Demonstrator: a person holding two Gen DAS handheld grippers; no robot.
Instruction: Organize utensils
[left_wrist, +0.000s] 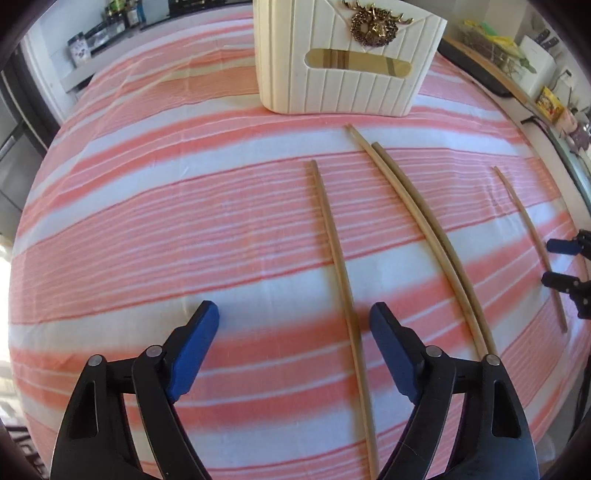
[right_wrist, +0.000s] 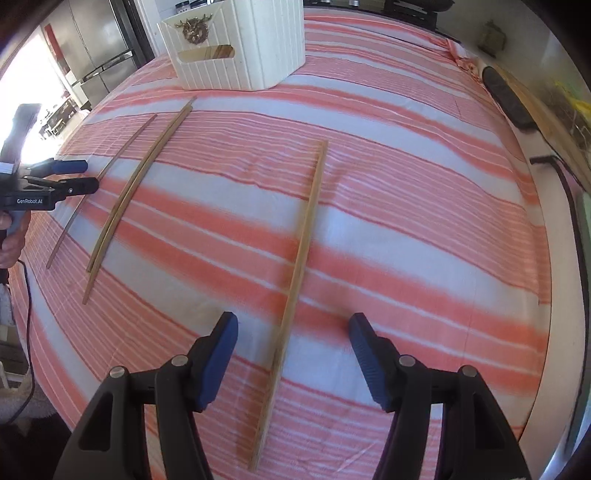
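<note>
Several wooden chopsticks lie on a pink-and-white striped cloth. In the left wrist view, a single chopstick (left_wrist: 338, 258) runs between my open left gripper's (left_wrist: 293, 350) jaws, a touching pair (left_wrist: 428, 236) lies to its right, and a fourth chopstick (left_wrist: 528, 243) lies far right beside my right gripper (left_wrist: 563, 262). In the right wrist view, that fourth chopstick (right_wrist: 299, 258) runs between my open right gripper's (right_wrist: 291, 354) jaws. The pair (right_wrist: 136, 188) and the single chopstick (right_wrist: 103, 177) lie left, by my left gripper (right_wrist: 81, 175). A cream holder (left_wrist: 347, 59) stands at the back.
The holder (right_wrist: 236, 48) bears a gold wreath ornament and a slot handle. A counter with jars (left_wrist: 107, 22) sits at the back left. A black board (right_wrist: 506, 96) and clutter line the table's right edge. A cable (right_wrist: 27, 332) hangs at the left.
</note>
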